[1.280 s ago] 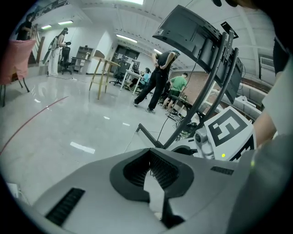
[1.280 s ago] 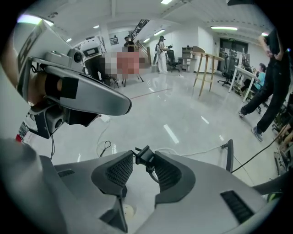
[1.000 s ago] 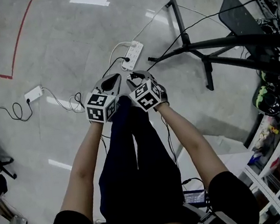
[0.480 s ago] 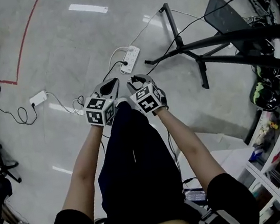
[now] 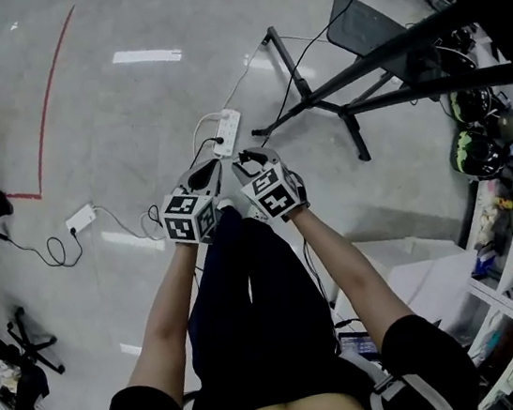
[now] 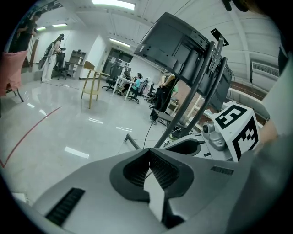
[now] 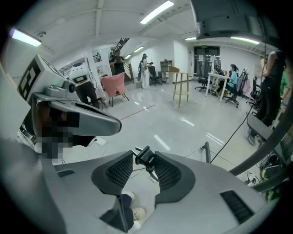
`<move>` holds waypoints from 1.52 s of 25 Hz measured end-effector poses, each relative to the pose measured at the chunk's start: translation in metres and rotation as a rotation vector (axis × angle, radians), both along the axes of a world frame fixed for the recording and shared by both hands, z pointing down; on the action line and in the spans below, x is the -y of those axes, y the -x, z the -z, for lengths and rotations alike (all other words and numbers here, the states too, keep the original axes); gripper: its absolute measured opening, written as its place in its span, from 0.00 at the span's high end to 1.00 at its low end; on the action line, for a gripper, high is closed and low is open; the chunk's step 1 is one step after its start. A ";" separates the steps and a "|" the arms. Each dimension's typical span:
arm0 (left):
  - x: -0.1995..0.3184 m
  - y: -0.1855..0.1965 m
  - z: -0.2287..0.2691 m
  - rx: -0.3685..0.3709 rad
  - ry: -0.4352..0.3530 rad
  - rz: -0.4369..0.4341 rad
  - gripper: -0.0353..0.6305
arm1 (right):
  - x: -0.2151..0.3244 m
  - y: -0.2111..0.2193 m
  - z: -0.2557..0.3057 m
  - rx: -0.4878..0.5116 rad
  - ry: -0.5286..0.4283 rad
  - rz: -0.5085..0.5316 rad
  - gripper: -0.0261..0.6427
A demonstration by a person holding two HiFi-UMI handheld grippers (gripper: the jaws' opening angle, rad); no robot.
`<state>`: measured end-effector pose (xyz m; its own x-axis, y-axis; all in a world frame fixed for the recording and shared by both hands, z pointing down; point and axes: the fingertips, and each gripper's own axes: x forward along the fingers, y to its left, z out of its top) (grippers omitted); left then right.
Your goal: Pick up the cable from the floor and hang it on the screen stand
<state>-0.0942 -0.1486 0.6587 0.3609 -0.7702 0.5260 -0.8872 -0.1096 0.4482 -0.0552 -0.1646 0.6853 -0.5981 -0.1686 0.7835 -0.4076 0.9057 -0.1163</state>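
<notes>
Now the right gripper (image 7: 143, 154) is clamped on the black plug end of the cable (image 7: 153, 176), which trails down toward the floor (image 5: 111, 115). The left gripper (image 6: 149, 150) has its jaws together, with nothing visible between them. The screen stand (image 5: 317, 96) rises far right. Best to lift slowly, letting slack follow clear of the power strip (image 5: 225, 126), then drape the cable over a stand bar.

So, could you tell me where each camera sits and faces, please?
Head view: on the person's head, steeply down at the floor; forearms, legs, left claw, right claw show.
Left gripper view: on the left claw, along its shut jaws toward the screen stand.
Right gripper view: on the right claw, along jaws gripping the cable.
Shared: each gripper view shows the other claw.
</notes>
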 end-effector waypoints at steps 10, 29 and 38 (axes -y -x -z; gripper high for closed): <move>0.021 -0.028 0.077 -0.054 -0.078 -0.154 0.94 | 0.016 -0.018 0.114 0.110 -0.092 -0.148 0.72; 0.055 -0.087 0.207 -0.095 -0.273 -0.428 0.94 | 0.044 -0.067 0.267 0.223 -0.303 -0.269 0.72; 0.079 -0.106 0.248 -0.037 -0.342 -0.558 0.94 | 0.072 -0.091 0.316 0.235 -0.376 -0.297 0.72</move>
